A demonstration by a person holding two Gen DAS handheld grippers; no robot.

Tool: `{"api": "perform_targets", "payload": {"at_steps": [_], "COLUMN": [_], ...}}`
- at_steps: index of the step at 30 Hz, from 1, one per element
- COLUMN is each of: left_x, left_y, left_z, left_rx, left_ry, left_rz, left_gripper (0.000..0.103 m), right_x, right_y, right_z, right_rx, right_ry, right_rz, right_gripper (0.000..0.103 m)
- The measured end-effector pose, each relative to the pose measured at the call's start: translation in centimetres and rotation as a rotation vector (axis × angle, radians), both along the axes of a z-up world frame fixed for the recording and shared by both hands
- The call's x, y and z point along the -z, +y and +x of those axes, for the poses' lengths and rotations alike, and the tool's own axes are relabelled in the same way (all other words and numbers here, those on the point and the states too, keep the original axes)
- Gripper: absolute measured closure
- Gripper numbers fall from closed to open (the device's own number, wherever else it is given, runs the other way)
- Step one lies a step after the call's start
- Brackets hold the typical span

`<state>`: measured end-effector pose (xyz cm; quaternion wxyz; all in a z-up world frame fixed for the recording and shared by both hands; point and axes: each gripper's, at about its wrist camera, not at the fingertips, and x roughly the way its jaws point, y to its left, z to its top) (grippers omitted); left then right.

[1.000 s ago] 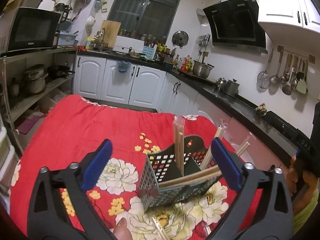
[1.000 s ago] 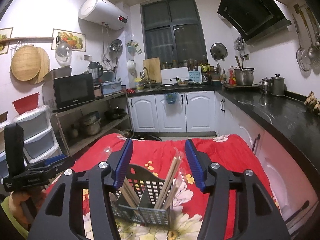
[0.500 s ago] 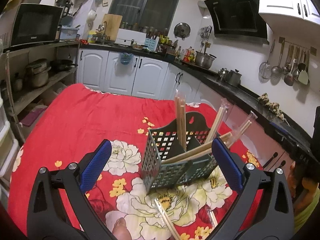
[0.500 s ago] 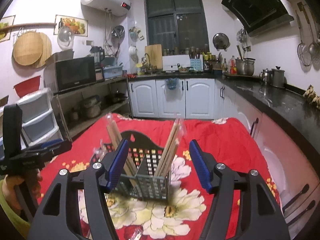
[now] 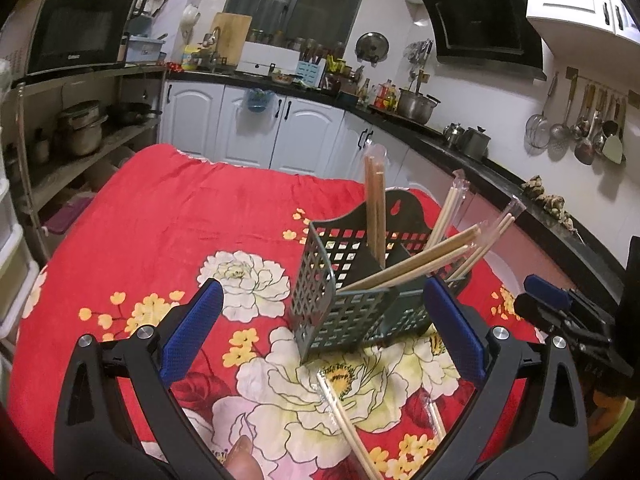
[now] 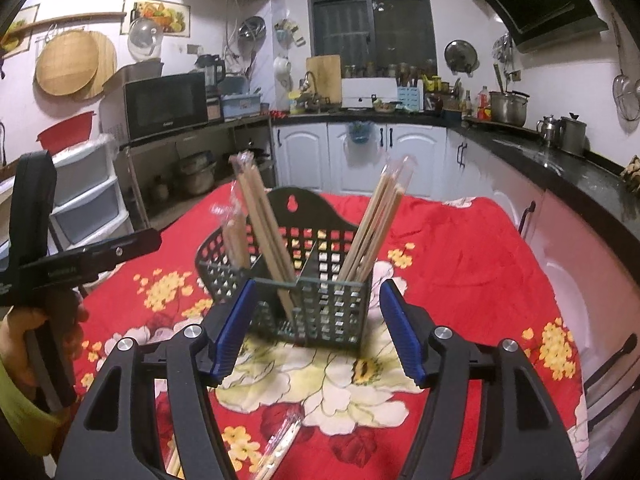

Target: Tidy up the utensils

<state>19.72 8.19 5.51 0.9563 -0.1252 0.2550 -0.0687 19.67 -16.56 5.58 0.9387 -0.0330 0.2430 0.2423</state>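
Looking along both tongs, I am seeing the dark green utensil caddy (image 6: pixel 316 304) standing upright on the worktop (image 5: pixel 168 216), which is covered in a red floral cloth. Several wrapped chopstick pairs (image 6: pixel 376 224) are leaning in its compartments. At least 1 more wrapped pair (image 5: pixel 348 420) is lying loose on the cloth just in front of the caddy, and that is what I am judging to be left.

The left tongs (image 5: pixel 324 332) are standing wide open with nothing between the blue pads (image 5: pixel 192 328). The right tongs (image 6: pixel 316 332) are also open and empty, the caddy sitting just beyond their tips.

I am expecting the loose pair to be very light and stiff, but the clear sleeve is looking slick, so it is likely sliding or rolling under a weak pinch. Lying flat on soft cloth, it is giving little height to get under. I am planning to take it near the middle, across its length, so it is not tipping. Pressing into the cloth should be helping the pads close around it.

The caddy itself is looking like thin perforated plastic, light enough to shift or topple if I am nudging it while dropping a pair in.
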Motion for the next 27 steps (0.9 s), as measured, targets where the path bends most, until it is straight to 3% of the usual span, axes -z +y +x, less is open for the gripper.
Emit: {"api": "perform_targets", "payload": {"at_steps": [14,27], "left_x": [2.0,6.7], "left_y": [-0.2,-1.8], "left_z": [-0.7,0.9], "left_rx": [0.010,0.090], "left_ry": [0.069,0.243], "left_rz": [0.029,0.039], "left_gripper": [0.011,0.013], "right_x": [2.4,6.2], "right_y": [0.8,0.7], "right_z": [-1.1,-1.5], "right_rx": [-0.040,-0.054], "right_ry": [0.081,0.201], "right_rz": [-0.028,-0.082], "right_gripper": [0.038,0.038]}}
